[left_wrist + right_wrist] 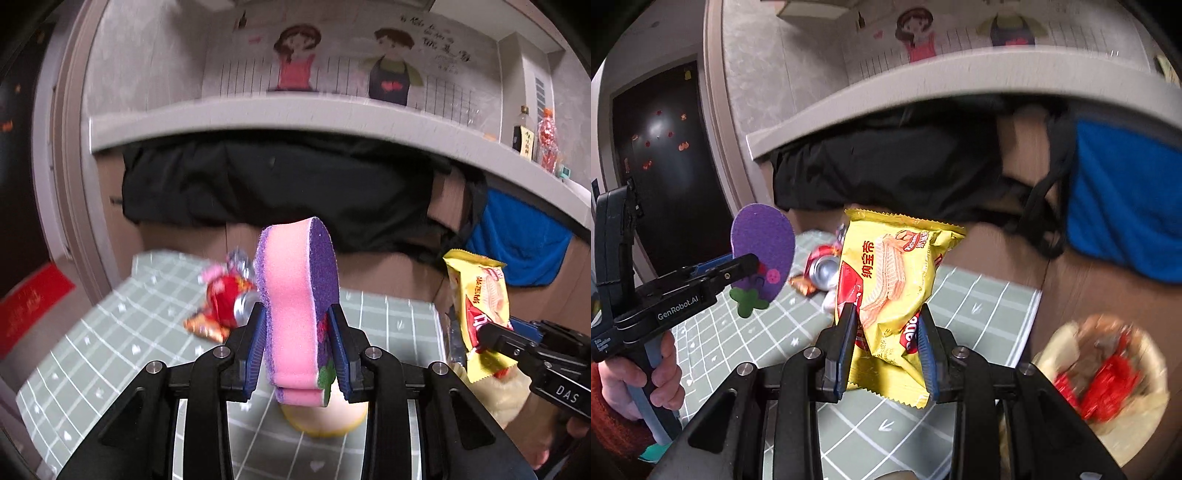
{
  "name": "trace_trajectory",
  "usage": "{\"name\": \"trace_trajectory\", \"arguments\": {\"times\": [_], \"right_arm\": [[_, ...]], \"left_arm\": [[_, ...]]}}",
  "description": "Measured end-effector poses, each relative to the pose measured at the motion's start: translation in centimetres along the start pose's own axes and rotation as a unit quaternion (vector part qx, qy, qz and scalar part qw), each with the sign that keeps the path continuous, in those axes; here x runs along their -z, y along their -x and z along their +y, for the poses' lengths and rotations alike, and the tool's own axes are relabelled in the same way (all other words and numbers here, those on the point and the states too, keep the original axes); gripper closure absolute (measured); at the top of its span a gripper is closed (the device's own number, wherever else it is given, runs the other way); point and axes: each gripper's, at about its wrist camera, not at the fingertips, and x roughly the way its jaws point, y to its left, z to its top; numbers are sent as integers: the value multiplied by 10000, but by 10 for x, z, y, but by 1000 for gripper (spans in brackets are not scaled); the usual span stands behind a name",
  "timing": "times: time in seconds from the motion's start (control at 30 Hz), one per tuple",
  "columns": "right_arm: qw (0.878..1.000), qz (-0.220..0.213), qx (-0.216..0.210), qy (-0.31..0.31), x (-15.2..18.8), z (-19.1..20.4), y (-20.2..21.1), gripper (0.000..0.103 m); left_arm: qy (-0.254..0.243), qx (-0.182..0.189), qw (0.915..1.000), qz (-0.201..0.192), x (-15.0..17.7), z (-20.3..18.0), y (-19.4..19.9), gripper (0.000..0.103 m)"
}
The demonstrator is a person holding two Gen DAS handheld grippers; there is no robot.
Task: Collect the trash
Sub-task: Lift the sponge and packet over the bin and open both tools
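We see the left gripper (297, 334) pinching a pink-and-purple foam sponge (295, 295), upright above the green grid-patterned mat (110, 332). The right gripper (886, 332) clamps a yellow wafer snack packet (890, 288). A crushed red can (231, 299) lies far left, blurred; the trash bowl (1108, 369) at right is smeared.

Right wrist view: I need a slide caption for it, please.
Right gripper clamps a yellow wafer packet above the green grid mat; beside it, the left gripper holds a purple sponge.
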Motion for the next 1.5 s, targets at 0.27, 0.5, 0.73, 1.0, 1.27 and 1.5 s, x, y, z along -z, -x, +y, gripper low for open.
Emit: {"name": "trace_trajectory", "arguments": {"times": [0.27, 0.5, 0.73, 1.0, 1.27, 1.5], "right_arm": [[9983, -415, 360, 188, -16, -25, 40, 73], [9951, -620, 754, 144, -12, -66, 77, 73], [9896, -730, 1234, -118, -8, -113, 112, 73], [9850, -732, 1503, -427, 0, -154, 126, 73], [9834, -654, 1539, -702, 9, -183, 122, 73], [9829, -525, 1546, -851, 15, -202, 109, 73]], "left_arm": [[-210, 156, 9987, -441, -19, -49, 15, 69], [-308, 879, 9952, -288, -20, -105, 8, 69], [-395, 1545, 9872, 11, -14, -166, -13, 69], [-498, 1953, 9790, 317, -2, -214, -37, 69], [-558, 2070, 9747, 631, 10, -241, -63, 69], [-558, 2140, 9716, 841, 16, -255, -83, 69]]}}
